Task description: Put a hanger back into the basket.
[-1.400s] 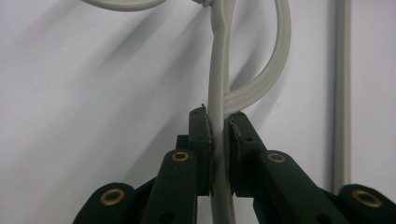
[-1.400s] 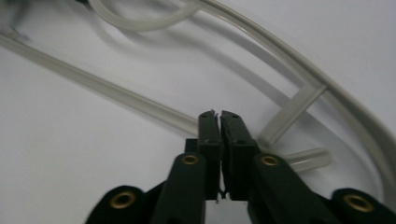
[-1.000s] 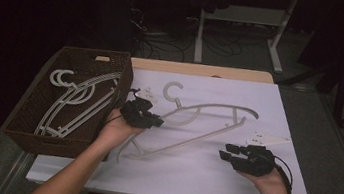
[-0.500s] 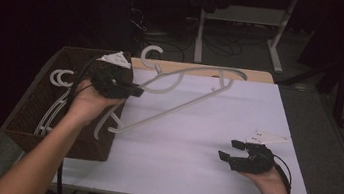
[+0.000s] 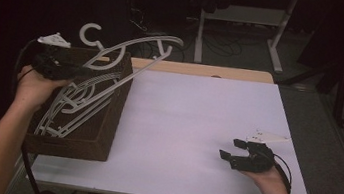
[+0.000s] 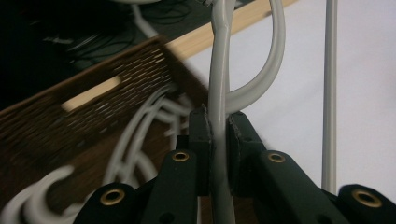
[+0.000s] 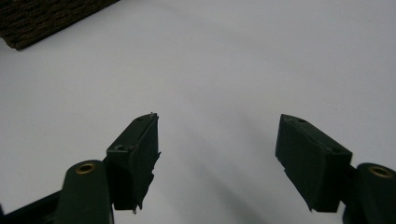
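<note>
The left gripper point(image 6: 218, 140) has its jaws clamped tight on the thin arm of a pale grey plastic hanger point(image 5: 131, 46), seen up close in the left gripper view as a narrow bar pinched between the two black pads. In the high view the left gripper point(image 5: 70, 69) is held up over the near-left part of a dark woven basket point(image 5: 107, 134) that sits at the left edge of the white counter point(image 5: 196, 125). The hanger juts up and to the right from the jaws, its hook in the air above the basket's far rim and its long bar slanting down across the basket's right wall. A second ago this hanger lay flat on the middle of the counter with the left gripper on it; it has since been lifted clear and carried leftward to the basket. Several other hangers point(image 5: 75, 107) of the same pale colour already lie inside the basket. The right gripper point(image 7: 217, 158) has just been opening its jaws, which now stand well apart with nothing between them, over bare counter. In the high view the right gripper point(image 5: 233, 150) rests at the near-right of the counter, where it was a second ago. Judging from this, the hanger is about to be lowered in among the others, and the counter holds no further hangers to collect.
</note>
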`<action>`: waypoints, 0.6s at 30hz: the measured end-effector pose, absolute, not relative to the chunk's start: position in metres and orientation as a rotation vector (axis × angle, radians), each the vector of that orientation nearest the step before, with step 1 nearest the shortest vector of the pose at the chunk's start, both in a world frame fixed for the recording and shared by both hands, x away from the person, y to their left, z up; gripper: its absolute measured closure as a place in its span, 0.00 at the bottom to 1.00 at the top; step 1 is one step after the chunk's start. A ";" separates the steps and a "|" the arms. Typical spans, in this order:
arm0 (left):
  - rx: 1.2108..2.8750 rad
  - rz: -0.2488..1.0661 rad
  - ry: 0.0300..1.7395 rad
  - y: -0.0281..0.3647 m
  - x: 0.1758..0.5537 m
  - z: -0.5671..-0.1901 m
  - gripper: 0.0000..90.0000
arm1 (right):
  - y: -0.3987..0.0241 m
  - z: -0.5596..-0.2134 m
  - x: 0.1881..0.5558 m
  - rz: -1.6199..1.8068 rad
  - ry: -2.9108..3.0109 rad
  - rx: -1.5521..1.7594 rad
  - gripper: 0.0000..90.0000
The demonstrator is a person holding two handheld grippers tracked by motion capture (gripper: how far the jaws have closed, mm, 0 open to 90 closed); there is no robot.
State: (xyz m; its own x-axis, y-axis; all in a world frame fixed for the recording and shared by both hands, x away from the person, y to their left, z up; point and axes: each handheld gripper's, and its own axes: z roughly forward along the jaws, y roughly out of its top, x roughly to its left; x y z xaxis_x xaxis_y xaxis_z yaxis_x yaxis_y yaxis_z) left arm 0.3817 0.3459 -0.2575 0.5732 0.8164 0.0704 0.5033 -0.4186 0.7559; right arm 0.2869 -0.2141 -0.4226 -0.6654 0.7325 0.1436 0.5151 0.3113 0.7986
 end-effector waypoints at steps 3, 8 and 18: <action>2.088 0.608 1.103 0.371 0.383 -0.263 0.91 | -0.214 -0.423 0.287 1.277 2.331 1.139 0.32; 2.084 0.640 1.167 0.400 0.385 -0.276 0.91 | -0.214 -0.423 0.288 1.269 2.336 1.143 0.31; 2.069 0.686 1.305 0.439 0.387 -0.300 0.91 | -0.213 -0.424 0.288 1.263 2.336 1.144 0.30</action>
State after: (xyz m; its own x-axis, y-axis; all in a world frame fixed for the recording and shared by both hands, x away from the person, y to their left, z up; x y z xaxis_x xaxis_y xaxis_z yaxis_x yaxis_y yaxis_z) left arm 0.3868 0.4388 -0.3002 0.3854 0.9161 0.1105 0.6110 -0.3431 0.7134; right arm 0.2877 -0.2131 -0.4237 -0.6607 0.7375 0.1400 0.5210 0.3164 0.7927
